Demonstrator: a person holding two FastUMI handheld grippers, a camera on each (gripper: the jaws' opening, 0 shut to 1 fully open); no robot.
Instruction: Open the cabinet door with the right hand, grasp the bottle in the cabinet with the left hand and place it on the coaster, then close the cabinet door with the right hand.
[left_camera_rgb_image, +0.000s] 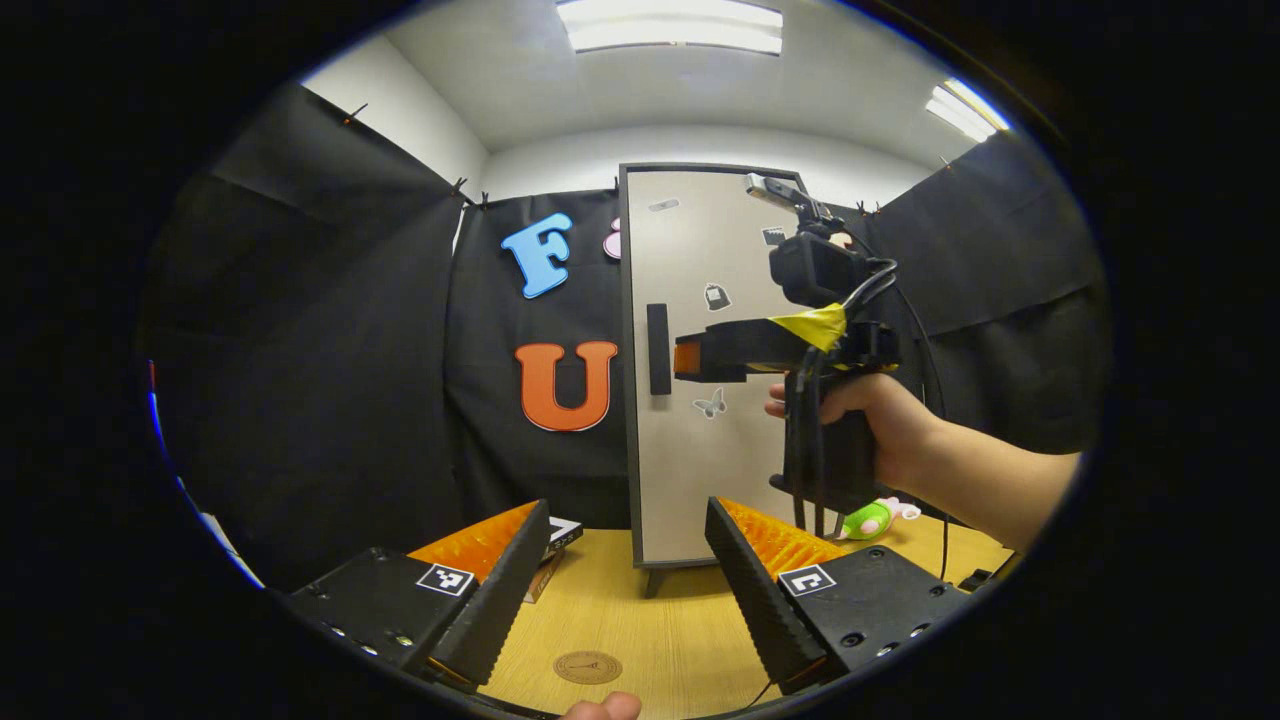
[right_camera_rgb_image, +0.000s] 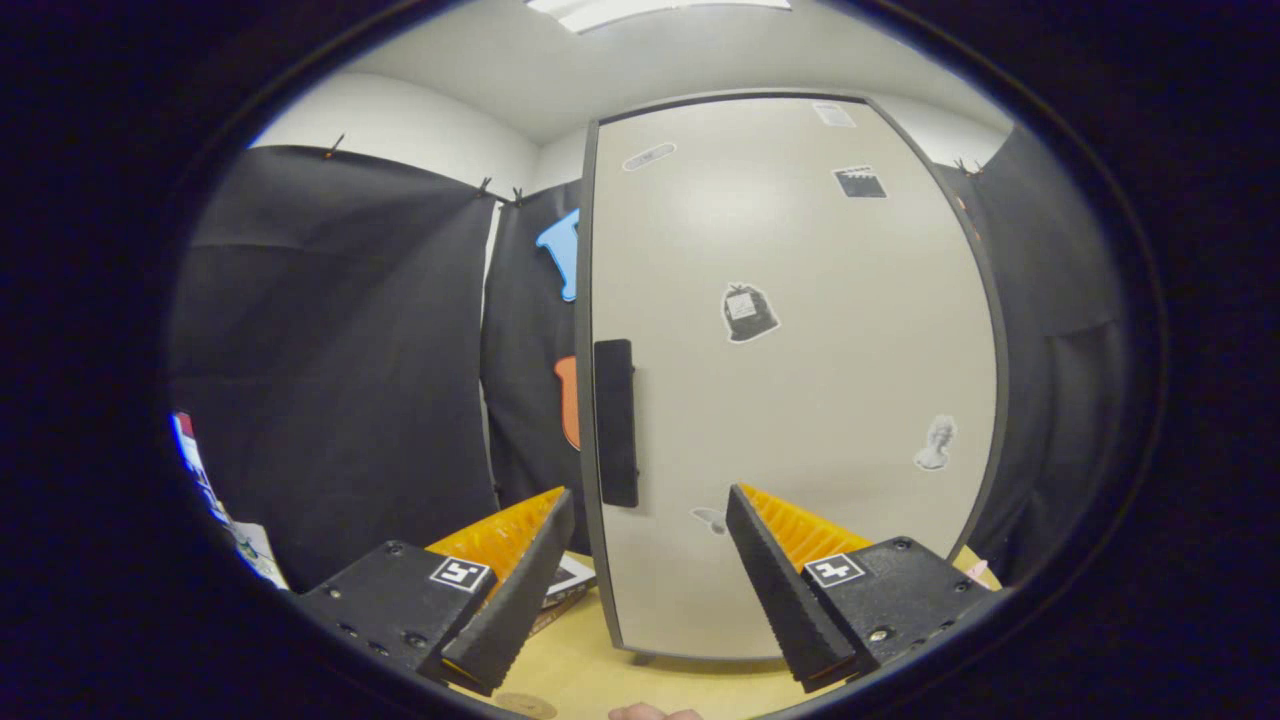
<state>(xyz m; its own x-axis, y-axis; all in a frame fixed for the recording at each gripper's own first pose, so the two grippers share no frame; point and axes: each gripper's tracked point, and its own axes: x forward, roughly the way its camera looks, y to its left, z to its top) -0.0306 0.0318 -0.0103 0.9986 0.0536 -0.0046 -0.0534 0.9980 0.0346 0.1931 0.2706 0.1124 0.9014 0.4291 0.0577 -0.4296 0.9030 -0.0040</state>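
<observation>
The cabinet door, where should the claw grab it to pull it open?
Grab the dark upright handle near the left edge of the cabinet door. It is a tall, narrow bar, so one finger probably goes on each side of it. The right claw is open in front of the shut door, so coming straight on looks best, then pulling back.

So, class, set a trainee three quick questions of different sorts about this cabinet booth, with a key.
1. True or false: the tall grey cabinet door stands shut.
2. The right gripper is: A) clamped on the black vertical door handle; B) near it, not gripping; C) resting on the table.
3. Which round brown thing lies on the light wooden table in front of the left gripper?

Key: 1 true; 2 B; 3 the coaster.
</observation>
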